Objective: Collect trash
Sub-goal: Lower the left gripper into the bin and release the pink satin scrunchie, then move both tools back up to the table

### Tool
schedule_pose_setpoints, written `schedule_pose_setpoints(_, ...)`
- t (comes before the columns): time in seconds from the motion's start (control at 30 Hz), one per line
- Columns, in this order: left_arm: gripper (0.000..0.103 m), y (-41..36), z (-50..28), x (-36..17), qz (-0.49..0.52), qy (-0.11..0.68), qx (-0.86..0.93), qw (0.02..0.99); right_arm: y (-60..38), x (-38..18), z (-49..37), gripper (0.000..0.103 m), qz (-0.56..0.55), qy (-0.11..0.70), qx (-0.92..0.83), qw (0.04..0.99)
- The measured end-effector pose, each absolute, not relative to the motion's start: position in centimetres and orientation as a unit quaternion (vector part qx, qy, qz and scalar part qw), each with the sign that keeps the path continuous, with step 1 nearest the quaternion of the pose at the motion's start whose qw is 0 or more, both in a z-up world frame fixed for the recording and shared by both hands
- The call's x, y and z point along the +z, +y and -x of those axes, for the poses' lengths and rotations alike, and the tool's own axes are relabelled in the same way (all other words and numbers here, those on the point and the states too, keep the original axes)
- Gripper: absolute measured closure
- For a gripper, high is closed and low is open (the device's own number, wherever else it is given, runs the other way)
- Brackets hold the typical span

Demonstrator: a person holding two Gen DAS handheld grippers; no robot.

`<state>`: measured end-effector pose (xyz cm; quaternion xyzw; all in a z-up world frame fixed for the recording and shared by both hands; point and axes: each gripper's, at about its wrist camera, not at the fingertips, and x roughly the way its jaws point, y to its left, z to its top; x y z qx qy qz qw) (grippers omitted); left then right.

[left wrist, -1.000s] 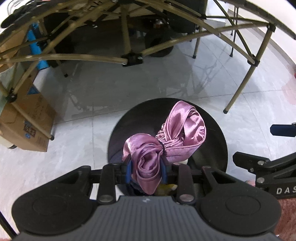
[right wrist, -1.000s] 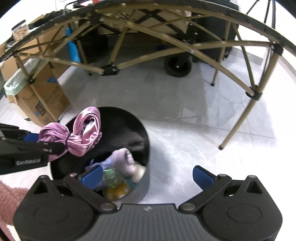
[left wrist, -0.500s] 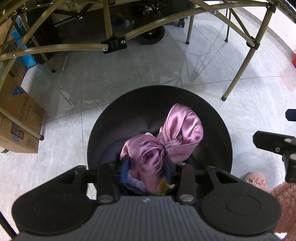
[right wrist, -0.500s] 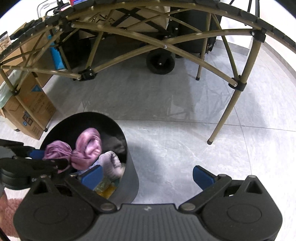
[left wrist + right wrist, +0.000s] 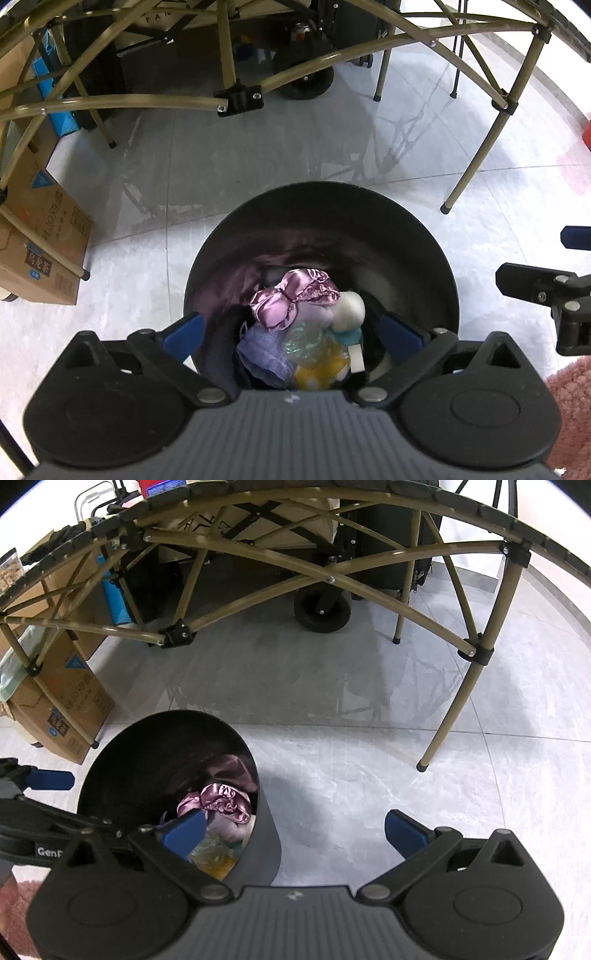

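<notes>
A black round trash bin (image 5: 325, 206) stands on the grey tile floor. Inside it a pink satin scrunchie (image 5: 291, 299) lies on top of other trash: a lilac cloth, a white ball and a yellow wrapper. My left gripper (image 5: 291, 332) is open and empty directly above the bin's near rim. In the right wrist view the bin (image 5: 266, 845) is at lower left with the scrunchie (image 5: 221, 801) inside. My right gripper (image 5: 291, 830) is open and empty, its left finger over the bin, its right finger over bare floor.
A folding table's tan metal legs (image 5: 476, 162) stand beyond the bin. Cardboard boxes (image 5: 40, 240) sit at the left. A cart wheel (image 5: 321, 609) is behind. A pink fluffy rug (image 5: 572, 406) lies at lower right.
My left gripper opened and let go of the pink scrunchie, which dropped into the bin onto the other trash. The left gripper also came closer over the bin.
</notes>
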<state>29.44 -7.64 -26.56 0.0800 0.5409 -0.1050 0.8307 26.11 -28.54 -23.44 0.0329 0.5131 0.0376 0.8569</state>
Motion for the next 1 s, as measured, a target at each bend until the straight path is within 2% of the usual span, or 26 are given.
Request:
schedule_pose_setpoints(0.63,0.0,-7.3,-29.2,-26.0,-0.081,0.53,-0.094,0.839,-28.1,-23.3,-26.1,0.0,-0.03,0.51,0.046,0.859)
schedule_pose_setpoints(1.0,0.0,-6.4,-28.9,-23.6,-0.074,0.497,-0.085,0.861,-27.3,-21.3,-25.8,0.0,-0.034,0.475,0.062,0.877)
